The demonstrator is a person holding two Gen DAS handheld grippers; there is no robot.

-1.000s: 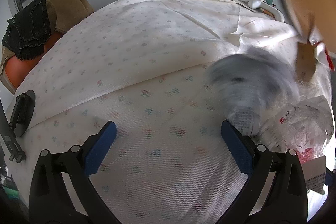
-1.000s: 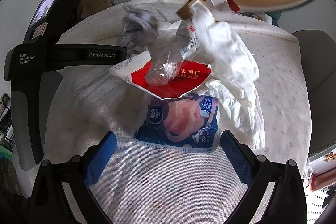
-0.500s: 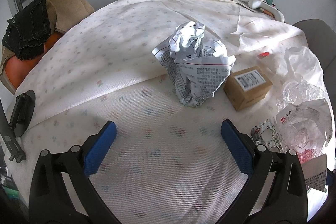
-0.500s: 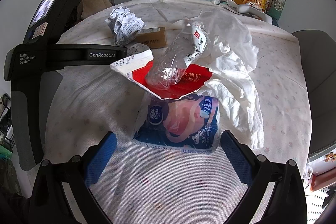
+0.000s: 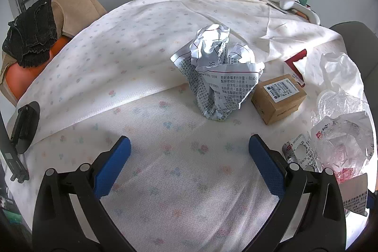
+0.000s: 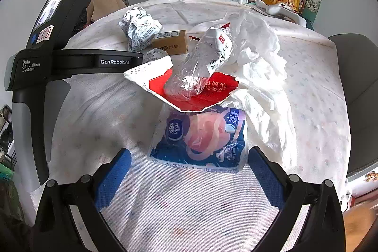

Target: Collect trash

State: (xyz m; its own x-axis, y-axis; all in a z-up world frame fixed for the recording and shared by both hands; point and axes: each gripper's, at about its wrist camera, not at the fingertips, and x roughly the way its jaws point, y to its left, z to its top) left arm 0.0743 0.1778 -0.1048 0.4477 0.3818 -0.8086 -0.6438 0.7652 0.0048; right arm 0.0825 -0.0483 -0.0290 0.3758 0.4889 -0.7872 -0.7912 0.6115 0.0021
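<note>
Trash just landed: a second ago a tan container hung tipped over the table, stuff falling in a blur. Now it's gone from overhead and the pile sits still, same as half a second back. So collection hasn't started; everything is loose on the white dotted tablecloth (image 5: 132,58).

Left to right, left wrist view:
- our left gripper (image 5: 189,167), blue pads spread wide, nothing between them, hovering low over bare cloth
- crumpled ball of white printed paper (image 5: 218,72), dead ahead of the left gripper, standing free
- small brown cardboard box with a white barcode label (image 5: 278,96), just beside the ball on its right, looks close to touching
- silver blister pack (image 5: 300,154) and crinkled clear plastic bag (image 5: 340,134), at the right edge

Right wrist view:
- our right gripper (image 6: 189,169), also spread wide and empty
- blue-and-pink plastic tissue-pack wrapper (image 6: 200,136), just ahead between its fingers, flat on the cloth
- torn red-and-white cardboard piece (image 6: 205,91) overlapping the wrapper's far end, clear bag resting on top
- rumpled white plastic bag (image 6: 259,58) draped along the right side

Our read: the paper ball is the easy left-hand pick, the wrapper the nearest right-hand one. No bin visible in either view, so drop-off location unknown.
</note>
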